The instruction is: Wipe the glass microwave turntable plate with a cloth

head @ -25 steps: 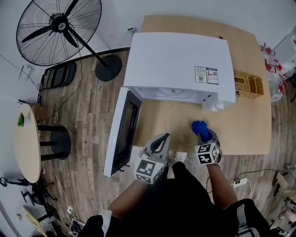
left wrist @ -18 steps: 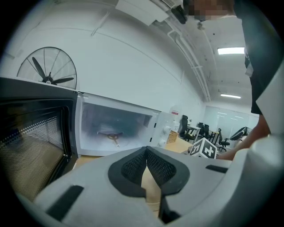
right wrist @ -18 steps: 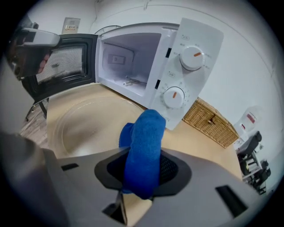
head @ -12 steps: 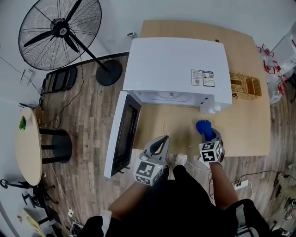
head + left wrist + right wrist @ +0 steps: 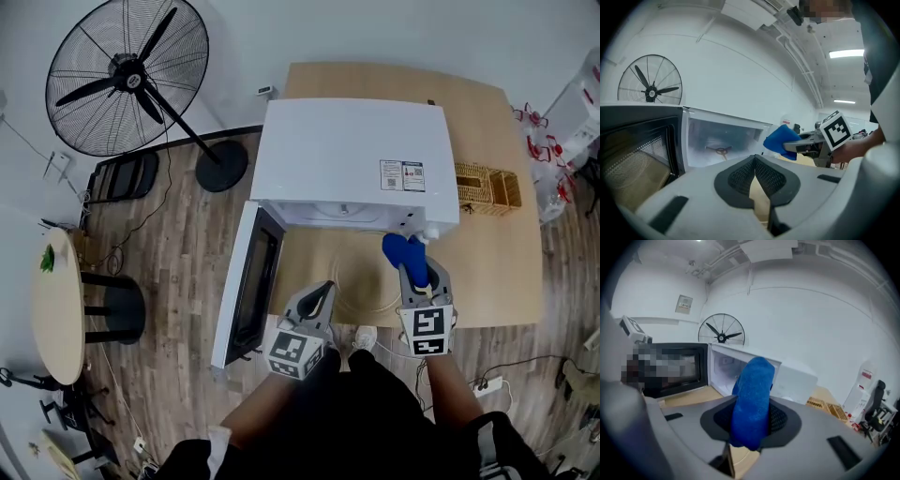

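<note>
Two tongs reach out over the counter's front edge, side by side. On the left tongs [image 5: 754, 161] the dark mesh pads meet at the tip, with nothing visible between them. The right tongs [image 5: 752, 420] are clamped on a blue cloth [image 5: 752, 401], which stands up out of the pads as a thick folded roll and sticks out past the tips. From the head view, the glass turntable plate [image 5: 361, 302] lies flat on the wooden counter [image 5: 487, 262] close to its front edge, a faint clear ring between the two tongs. The left tongs' tip is at the plate's left rim, and the cloth is over its far right part; whether the cloth touches the glass cannot be told. Just behind the plate stands a white microwave [image 5: 352, 155], its door [image 5: 248, 281] swung open past the counter's left edge and its cavity facing the tongs. A wicker basket [image 5: 483, 187] sits near the counter's right edge, well apart from the plate. Off the counter's left side, a large black fan [image 5: 127, 75] stands on the wood floor.
</note>
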`<state>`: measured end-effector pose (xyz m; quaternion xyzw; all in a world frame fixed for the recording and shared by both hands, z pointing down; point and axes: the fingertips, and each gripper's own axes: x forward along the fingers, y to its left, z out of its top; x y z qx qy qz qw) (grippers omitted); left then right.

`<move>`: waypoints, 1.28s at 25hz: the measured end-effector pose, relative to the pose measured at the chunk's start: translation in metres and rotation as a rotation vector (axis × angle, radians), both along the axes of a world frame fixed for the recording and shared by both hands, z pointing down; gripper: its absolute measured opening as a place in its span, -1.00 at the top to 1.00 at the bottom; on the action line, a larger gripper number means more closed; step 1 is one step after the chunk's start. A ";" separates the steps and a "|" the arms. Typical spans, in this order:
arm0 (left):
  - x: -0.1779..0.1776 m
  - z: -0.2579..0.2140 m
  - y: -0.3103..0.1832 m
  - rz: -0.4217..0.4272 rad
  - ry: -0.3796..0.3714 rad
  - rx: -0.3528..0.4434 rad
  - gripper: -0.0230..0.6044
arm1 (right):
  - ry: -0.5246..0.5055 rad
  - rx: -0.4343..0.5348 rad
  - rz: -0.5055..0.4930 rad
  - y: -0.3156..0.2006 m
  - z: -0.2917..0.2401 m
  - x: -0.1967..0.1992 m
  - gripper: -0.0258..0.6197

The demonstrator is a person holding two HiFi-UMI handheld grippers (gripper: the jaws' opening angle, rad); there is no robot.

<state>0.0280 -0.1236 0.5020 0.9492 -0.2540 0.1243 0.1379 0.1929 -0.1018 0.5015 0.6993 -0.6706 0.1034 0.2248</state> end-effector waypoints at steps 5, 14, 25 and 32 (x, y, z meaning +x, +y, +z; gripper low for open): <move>-0.003 -0.018 -0.019 -0.038 0.024 0.043 0.92 | 0.028 0.189 -0.019 -0.009 -0.073 -0.003 0.59; 0.001 -0.055 -0.032 -0.057 0.072 0.109 0.92 | 0.069 0.348 -0.033 -0.012 -0.140 -0.011 0.62; 0.004 -0.072 -0.040 -0.065 0.095 0.134 0.92 | 0.074 0.359 -0.048 -0.015 -0.151 -0.014 0.63; 0.000 -0.070 -0.046 -0.074 0.091 0.135 0.92 | 0.088 0.376 -0.058 -0.021 -0.155 -0.018 0.63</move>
